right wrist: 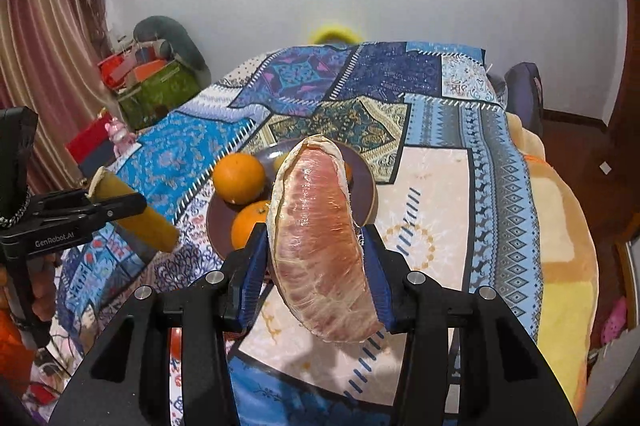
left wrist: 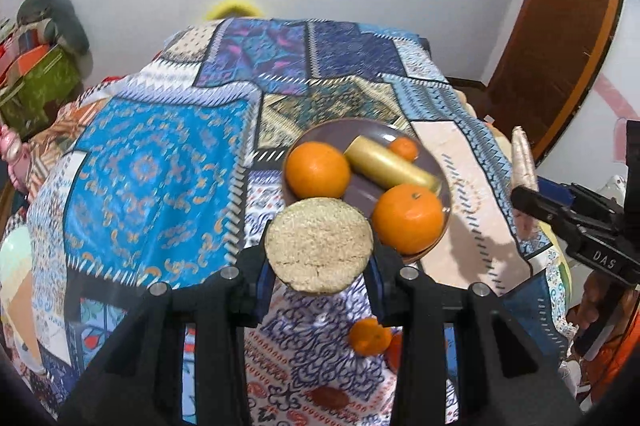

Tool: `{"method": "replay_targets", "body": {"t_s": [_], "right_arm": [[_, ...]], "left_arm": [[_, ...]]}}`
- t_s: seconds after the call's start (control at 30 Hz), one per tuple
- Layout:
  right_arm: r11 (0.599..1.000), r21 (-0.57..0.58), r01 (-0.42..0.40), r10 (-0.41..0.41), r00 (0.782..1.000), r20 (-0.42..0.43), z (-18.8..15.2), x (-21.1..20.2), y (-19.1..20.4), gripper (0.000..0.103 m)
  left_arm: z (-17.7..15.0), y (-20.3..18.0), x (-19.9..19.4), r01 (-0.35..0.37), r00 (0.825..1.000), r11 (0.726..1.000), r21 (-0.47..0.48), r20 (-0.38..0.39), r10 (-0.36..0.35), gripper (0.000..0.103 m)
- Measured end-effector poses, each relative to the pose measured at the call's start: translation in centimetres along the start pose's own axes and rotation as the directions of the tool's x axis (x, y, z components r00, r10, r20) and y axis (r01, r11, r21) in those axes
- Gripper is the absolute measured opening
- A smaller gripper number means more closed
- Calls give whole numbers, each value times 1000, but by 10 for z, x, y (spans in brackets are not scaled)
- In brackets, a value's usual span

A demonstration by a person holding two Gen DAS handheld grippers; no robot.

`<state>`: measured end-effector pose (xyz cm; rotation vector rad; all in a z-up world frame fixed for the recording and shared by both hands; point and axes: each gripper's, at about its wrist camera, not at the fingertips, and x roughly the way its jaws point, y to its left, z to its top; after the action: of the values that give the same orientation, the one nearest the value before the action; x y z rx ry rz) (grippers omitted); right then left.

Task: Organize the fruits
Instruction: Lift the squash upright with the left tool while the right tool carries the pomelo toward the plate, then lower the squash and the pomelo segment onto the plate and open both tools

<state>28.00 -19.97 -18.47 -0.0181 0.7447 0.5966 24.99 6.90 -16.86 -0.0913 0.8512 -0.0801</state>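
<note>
While the left gripper (left wrist: 320,258) pinches sugarcane (left wrist: 319,245), the right gripper (right wrist: 316,254) clamps pomelo (right wrist: 320,242).

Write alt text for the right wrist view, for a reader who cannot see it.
The right tool grips a peeled pink pomelo wedge above a quilt-covered table. Behind it, a brown plate holds oranges. At left, the left tool holds a yellow sugarcane piece.

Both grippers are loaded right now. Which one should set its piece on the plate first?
Probably left. The left gripper holds the sugarcane piece close to the plate rim. The right gripper holds the pomelo wedge nearer the camera, seemingly short of the plate.
</note>
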Motion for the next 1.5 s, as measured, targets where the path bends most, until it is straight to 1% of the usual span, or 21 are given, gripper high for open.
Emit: {"method": "replay_targets", "body": {"t_s": [0.13, 0.37, 0.5, 0.6, 0.87, 0.93, 1.03, 1.23, 1.33, 1.5], "right_arm": [[1000, 8, -12, 11, 1000, 10, 4, 3, 1, 43], [999, 23, -26, 26, 1000, 14, 9, 11, -1, 43], [999, 25, -31, 30, 999, 15, 11, 13, -2, 43], [999, 23, -27, 26, 1000, 14, 14, 15, -4, 43], [999, 26, -21, 21, 1000, 13, 19, 21, -9, 43], [999, 27, -22, 21, 1000, 11, 20, 24, -9, 43], [999, 29, -25, 25, 1000, 8, 21, 27, -9, 43], [999, 18, -29, 29, 1000, 5, 25, 31, -4, 43], [999, 13, -30, 30, 1000, 6, 29, 34, -2, 43], [999, -4, -34, 34, 999, 16, 42, 40, 5, 43]], "left_arm": [[8, -11, 9, 13, 1000, 999, 31, -6, -13, 38], [18, -20, 39, 33, 998, 999, 26, -46, -32, 38], [25, -28, 50, 23, 999, 999, 45, -41, -22, 38], [32, -32, 62, 33, 998, 998, 48, -49, -30, 38], [43, -38, 85, 29, 998, 997, 69, -62, -25, 38], [46, -38, 84, 29, 999, 998, 59, -45, -26, 39], [50, -38, 81, 52, 998, 997, 53, -33, -50, 42], [47, -31, 65, 41, 999, 998, 57, -5, -40, 44], [41, -22, 54, 22, 1000, 998, 53, 9, -22, 48], [31, -1, 36, -41, 998, 998, 51, 39, 39, 52]]}}
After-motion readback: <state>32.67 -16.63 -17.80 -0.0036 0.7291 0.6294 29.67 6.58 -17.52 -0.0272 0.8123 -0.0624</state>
